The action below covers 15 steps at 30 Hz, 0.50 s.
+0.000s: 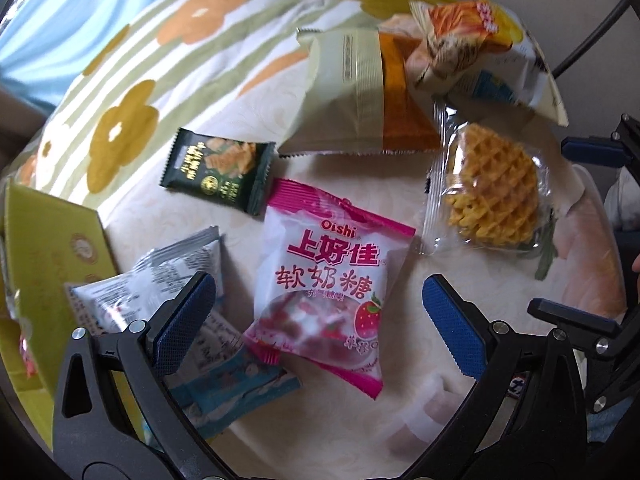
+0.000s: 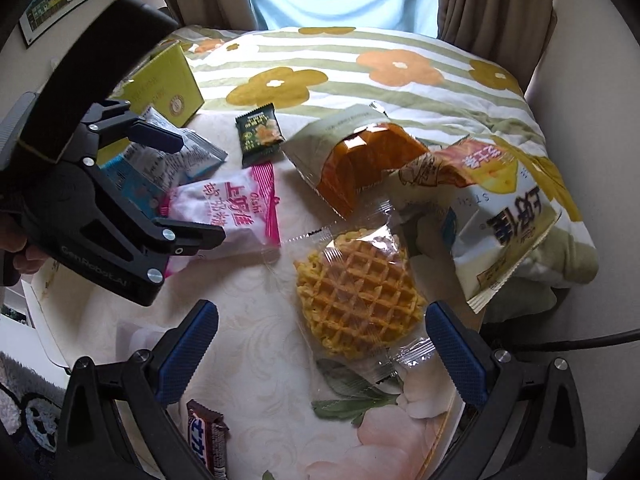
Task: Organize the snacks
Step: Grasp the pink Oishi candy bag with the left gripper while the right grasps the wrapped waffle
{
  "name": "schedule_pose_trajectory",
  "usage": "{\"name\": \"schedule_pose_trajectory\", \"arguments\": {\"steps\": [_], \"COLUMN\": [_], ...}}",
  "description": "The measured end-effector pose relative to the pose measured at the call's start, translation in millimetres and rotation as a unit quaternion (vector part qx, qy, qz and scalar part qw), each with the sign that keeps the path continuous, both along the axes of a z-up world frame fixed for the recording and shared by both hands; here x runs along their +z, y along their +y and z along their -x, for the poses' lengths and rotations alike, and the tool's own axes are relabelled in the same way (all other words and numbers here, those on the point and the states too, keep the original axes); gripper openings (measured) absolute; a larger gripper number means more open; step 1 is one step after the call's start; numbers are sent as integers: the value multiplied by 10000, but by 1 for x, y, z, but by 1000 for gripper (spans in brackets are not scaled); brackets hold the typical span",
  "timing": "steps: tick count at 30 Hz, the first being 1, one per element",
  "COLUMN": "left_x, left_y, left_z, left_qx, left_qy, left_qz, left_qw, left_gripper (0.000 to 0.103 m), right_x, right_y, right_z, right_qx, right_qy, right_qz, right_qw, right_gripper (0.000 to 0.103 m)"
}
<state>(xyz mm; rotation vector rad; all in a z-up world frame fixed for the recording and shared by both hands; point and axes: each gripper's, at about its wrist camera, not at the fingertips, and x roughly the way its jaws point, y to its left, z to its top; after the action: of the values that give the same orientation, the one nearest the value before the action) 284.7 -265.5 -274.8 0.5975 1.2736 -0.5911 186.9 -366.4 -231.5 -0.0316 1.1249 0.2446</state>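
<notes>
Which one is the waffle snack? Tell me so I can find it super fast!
Start at the big flowery pillow at the back of the table. Come forward past the olive and orange bag to the clear wrapper right in front of the open right tongs. That is the waffle snack: the only see-through packet, showing a golden grid-patterned waffle, while its neighbours are all printed bags.

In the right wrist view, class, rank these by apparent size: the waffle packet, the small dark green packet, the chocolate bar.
1. Waffle packet, clearly largest.
2. and 3. Small dark green packet and chocolate bar: unsure, since the bar is nearer and partly cut off.
</notes>
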Motion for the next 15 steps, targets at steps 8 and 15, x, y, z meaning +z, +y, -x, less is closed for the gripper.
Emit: {"name": "schedule_pose_trajectory", "arguments": {"steps": [8,15], "left_x": [-26,-38], "left_y": [-10,-15], "left_z": [-7,-12], "left_qx": [-260,-431], "left_qy": [167,208], "left_qz": [-267,-399], "left_qw": [9992,9981], "left_gripper": [103,103], "right_x": [-20,-27], "right_y": [3,1], "right_z": [-6,-12], "right_qx": [58,101], "right_qy": [132,118], "right_qz": [82,221], "right_qw": [9999,9996], "right_gripper": [103,103]}}
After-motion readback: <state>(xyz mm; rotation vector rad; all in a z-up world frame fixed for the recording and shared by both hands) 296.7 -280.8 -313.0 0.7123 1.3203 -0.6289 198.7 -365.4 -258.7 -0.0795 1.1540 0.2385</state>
